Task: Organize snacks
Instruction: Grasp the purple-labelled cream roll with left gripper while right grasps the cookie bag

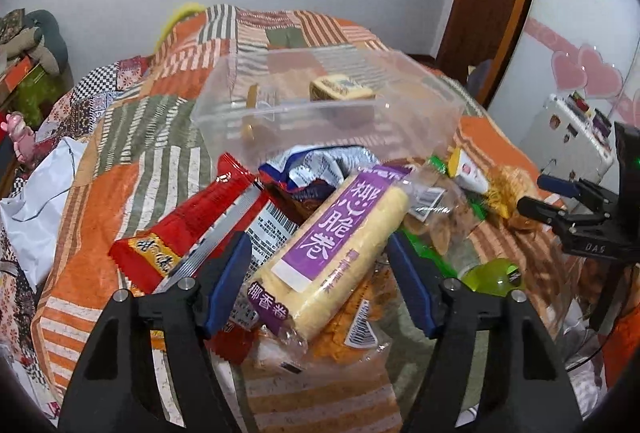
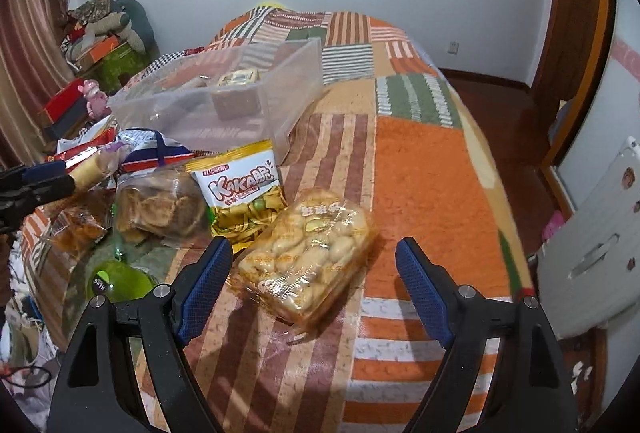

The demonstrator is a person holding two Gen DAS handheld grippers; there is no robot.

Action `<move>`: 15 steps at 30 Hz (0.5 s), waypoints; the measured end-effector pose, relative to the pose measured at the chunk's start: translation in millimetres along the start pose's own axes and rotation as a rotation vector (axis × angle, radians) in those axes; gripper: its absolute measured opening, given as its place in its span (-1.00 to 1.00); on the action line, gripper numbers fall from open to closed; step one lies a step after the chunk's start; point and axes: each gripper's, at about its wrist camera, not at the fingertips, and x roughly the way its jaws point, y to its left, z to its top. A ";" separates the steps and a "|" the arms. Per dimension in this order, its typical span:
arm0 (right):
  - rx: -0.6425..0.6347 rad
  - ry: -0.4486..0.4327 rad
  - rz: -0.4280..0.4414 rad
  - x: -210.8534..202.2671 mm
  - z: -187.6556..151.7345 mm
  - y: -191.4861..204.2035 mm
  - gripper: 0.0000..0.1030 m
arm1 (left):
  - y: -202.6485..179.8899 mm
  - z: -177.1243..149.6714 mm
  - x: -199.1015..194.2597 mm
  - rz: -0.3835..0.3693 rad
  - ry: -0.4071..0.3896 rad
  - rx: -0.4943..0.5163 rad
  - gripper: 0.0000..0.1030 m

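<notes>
Left wrist view: the left gripper (image 1: 318, 253) stands open over the snack heap, its blue pads on either side of the purple-labelled roll pack (image 1: 332, 233) without pressing it. Taking the clear plastic bin (image 1: 280, 109) as landmark, the roll pack lies just in front of its near wall, tilted across a red packet (image 1: 188, 229) and a blue-and-white bag (image 1: 312, 169). The packs overlap closely, leaving little free gap beside the pads. Inside the bin sit a small boxed snack (image 1: 340, 89) and a round biscuit piece (image 1: 251, 113). Left of the bin the patchwork bedspread (image 1: 132, 137) lies bare. The right gripper (image 1: 532, 197) shows to the bin's right.

Right wrist view: the right gripper (image 2: 314, 253) is open, hovering over a clear bag of biscuits (image 2: 312, 257) that lies in front of the bin (image 2: 224, 101), nearer its right corner. Just beside it, toward the bin, are a yellow-and-white KAKA pouch (image 2: 240, 189) and a bag of brown crisps (image 2: 160, 205); a green bottle (image 2: 120, 281) lies to the left. Right of the bin, the spread (image 2: 420, 161) runs clear to the bed edge.
</notes>
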 end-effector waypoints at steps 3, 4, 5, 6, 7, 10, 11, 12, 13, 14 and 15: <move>0.015 0.001 0.016 2.0 -1.2 -0.6 0.58 | 2.2 0.9 7.6 -0.028 0.021 -0.009 0.36; 0.018 0.000 0.020 1.6 -2.0 -1.4 0.58 | 3.4 1.5 10.0 -0.035 0.026 -0.013 0.36; 0.021 0.001 0.024 1.0 -3.0 -2.3 0.58 | 3.8 1.9 12.4 -0.039 0.030 -0.016 0.36; 0.022 0.002 0.027 1.3 -3.0 -2.0 0.57 | 4.3 2.0 14.7 -0.039 0.035 -0.017 0.36; 0.025 0.005 0.030 0.9 -3.8 -3.5 0.57 | 3.8 2.1 17.4 -0.038 0.040 -0.015 0.36; 0.033 0.005 0.026 -1.2 -5.5 -7.8 0.57 | -1.2 2.1 21.8 -0.027 0.043 0.007 0.36; 0.035 0.004 0.021 -2.2 -6.1 -9.0 0.57 | -2.7 2.5 22.8 -0.024 0.043 0.012 0.36; 0.035 0.004 0.019 -2.1 -5.7 -9.8 0.55 | -4.1 2.6 23.8 -0.023 0.043 0.016 0.36; 0.037 0.004 0.013 -4.3 -7.2 -11.7 0.53 | -5.4 2.4 24.6 -0.019 0.041 0.019 0.35; 0.039 0.004 0.009 -5.4 -7.9 -12.6 0.51 | -6.1 2.2 24.8 -0.016 0.040 0.020 0.30; 0.040 0.004 0.007 -5.8 -7.5 -13.3 0.48 | -5.9 2.4 25.3 -0.012 0.038 0.020 0.20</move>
